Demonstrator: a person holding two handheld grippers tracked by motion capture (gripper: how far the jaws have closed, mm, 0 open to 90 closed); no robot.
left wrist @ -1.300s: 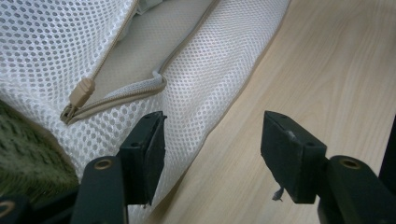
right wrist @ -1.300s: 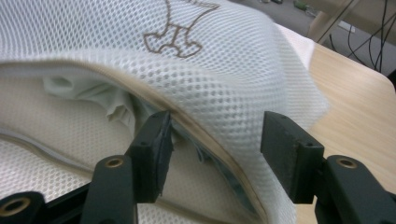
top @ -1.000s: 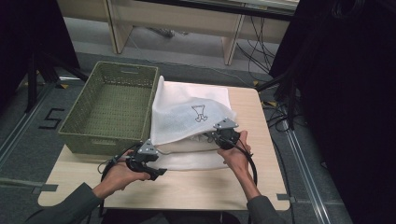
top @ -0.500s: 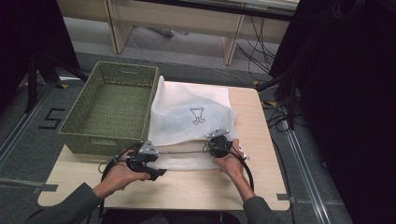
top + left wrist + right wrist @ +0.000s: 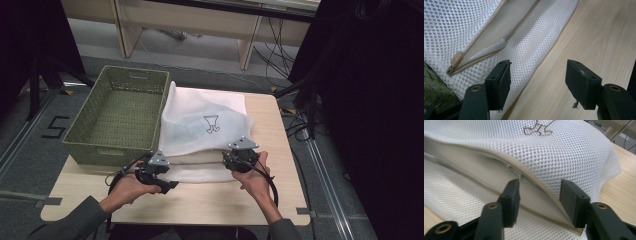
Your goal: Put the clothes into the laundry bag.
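Mesh laundry bag (image 5: 202, 127): mid-tabletop, right of green basket (image 5: 120, 112), zipper mouth gaping near us. Right gripper (image 5: 537, 195) jaws just opened, straddling upper lip; left gripper (image 5: 537, 82) open at corner. We should pinch single layers only.

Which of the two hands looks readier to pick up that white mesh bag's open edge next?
The right, probably. The right gripper has just opened its jaws, and the upper zipper edge of the mesh bag lies between them, unpinched. The left gripper is open too, with mostly bare table between its jaws beside the bag's corner.
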